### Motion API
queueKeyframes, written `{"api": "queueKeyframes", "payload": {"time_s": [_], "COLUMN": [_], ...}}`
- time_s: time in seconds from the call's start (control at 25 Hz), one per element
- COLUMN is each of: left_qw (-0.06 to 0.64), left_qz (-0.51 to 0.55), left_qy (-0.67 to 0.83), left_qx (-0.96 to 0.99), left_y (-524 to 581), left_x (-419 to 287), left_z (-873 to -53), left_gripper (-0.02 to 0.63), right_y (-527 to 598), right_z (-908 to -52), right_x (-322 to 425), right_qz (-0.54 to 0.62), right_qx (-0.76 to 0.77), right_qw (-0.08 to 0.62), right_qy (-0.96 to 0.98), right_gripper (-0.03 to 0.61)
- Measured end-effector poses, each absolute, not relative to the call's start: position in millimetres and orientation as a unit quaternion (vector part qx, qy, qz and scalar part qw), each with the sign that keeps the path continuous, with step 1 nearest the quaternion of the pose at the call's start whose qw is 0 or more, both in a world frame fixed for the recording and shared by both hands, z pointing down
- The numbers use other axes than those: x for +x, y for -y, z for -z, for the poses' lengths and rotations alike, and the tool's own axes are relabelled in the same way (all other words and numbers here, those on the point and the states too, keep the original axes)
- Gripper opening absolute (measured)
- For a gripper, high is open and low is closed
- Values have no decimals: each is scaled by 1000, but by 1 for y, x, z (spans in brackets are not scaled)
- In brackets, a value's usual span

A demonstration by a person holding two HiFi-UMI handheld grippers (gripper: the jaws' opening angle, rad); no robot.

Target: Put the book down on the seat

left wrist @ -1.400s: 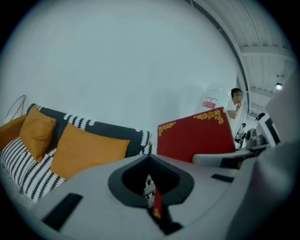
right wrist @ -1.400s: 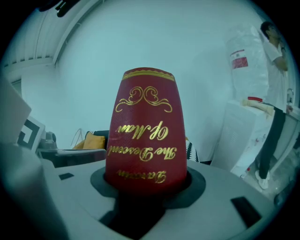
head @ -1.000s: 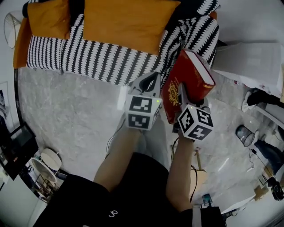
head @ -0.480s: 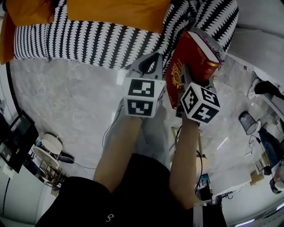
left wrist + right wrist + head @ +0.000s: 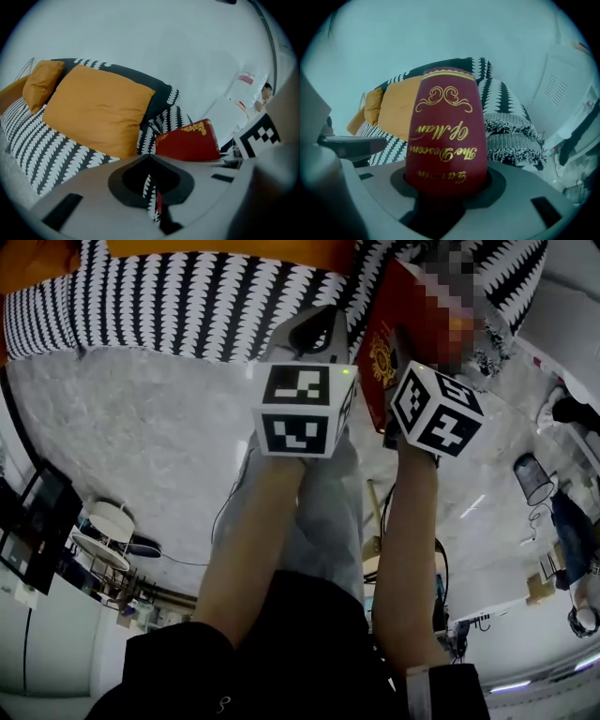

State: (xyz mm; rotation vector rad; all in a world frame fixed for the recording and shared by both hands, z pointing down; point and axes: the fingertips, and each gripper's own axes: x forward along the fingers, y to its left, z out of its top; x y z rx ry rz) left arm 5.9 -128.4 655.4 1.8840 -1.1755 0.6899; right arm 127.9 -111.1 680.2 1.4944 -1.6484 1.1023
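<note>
Both grippers have sunk toward the striped seat (image 5: 187, 306) at 12 o'clock: the right gripper (image 5: 445, 185) clamps its fingers on the red book (image 5: 394, 329), now at 1 o'clock over the seat's edge, while the left gripper (image 5: 150, 161) keeps its fingers closed on nothing, so set-down seems near.

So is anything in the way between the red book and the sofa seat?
Nothing visible. The red book is held in the air, short of the seat. A big orange cushion leans at the back, but the striped part in front of it is bare.
</note>
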Motion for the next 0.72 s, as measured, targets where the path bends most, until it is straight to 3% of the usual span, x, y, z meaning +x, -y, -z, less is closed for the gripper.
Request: {"api": "queueKeyframes", "payload": {"time_s": [0.72], "left_qw": [398], "left_qz": [-287], "left_qy": [432], "left_qx": [757], "left_y": [133], "left_x": [17], "left_z": [-684], "left_gripper": [12], "right_y": [144], "right_z": [-747], "right_x": [147], "right_qz": [-452], "right_qx": [577], "right_qw": [396], "right_qy": [554], "right_gripper": [225]}}
